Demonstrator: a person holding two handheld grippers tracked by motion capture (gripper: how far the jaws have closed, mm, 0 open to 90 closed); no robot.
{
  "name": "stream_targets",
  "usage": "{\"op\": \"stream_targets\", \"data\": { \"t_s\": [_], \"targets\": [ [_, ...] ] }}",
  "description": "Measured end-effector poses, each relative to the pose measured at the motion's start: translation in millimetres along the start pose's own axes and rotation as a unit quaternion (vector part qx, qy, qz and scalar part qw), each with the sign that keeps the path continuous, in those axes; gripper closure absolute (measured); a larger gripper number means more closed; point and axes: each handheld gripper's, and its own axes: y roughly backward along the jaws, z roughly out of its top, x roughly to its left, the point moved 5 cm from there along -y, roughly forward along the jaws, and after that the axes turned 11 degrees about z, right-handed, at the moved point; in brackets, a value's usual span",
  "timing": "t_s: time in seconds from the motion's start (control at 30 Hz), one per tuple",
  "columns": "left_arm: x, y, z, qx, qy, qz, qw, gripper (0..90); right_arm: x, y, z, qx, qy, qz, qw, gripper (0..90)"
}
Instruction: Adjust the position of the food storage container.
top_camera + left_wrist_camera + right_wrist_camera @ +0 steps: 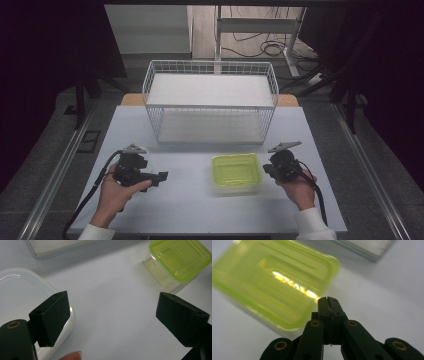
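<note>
Right claw [328,301] pressed fully closed on nothing, tips just beside the near right corner of the green-lidded box [274,282], likely poised to nudge or steady it. Left claw [112,315] spread wide and empty, held low over bare table [190,200], perhaps ready to take the box. Green-lidded box [235,172] resting on the table right of centre, near the right hand [299,190], lid on, clear body apparently empty. White wire basket [210,102] standing at the far side, open-topped, only a pale liner inside. Shallow white tray [22,290] lying under the left jaw in the left gripper view, seemingly empty.
</note>
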Motion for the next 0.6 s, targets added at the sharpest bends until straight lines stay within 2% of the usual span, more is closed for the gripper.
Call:
{"op": "stream_targets", "data": {
  "t_s": [0.07, 0.13, 0.2, 0.5, 0.6],
  "targets": [
    [-1.8, -1.5, -0.7, 0.003, 0.0, -0.001, 1.0, 11.7, -8.3, -10.6, -5.2, 0.015, -0.012, -0.006, 0.9998, 89.2],
    [-2.4, -1.6, -0.9, 0.003, 0.0, -0.002, 1.0, 11.7, -9.7, -17.6, -8.4, 0.029, -0.012, -0.008, 0.9995, 89.2],
    [-2.6, -1.8, -1.3, 0.004, -0.002, -0.002, 1.0, 11.7, -8.7, -19.8, -8.6, 0.03, -0.011, -0.007, 0.9995, 89.2],
    [-4.3, -3.3, -0.9, 0.004, 0.002, -0.007, 1.0, 11.7, 10.1, -28.0, 1.8, 0.017, 0.011, 0.002, 0.9998, 89.2],
    [-5.1, -3.6, -0.4, 0.004, 0.005, -0.012, 0.9999, 11.7, 22.6, -35.7, 9.0, 0.013, 0.023, 0.011, 0.9996, 89.2]
  ]
}}
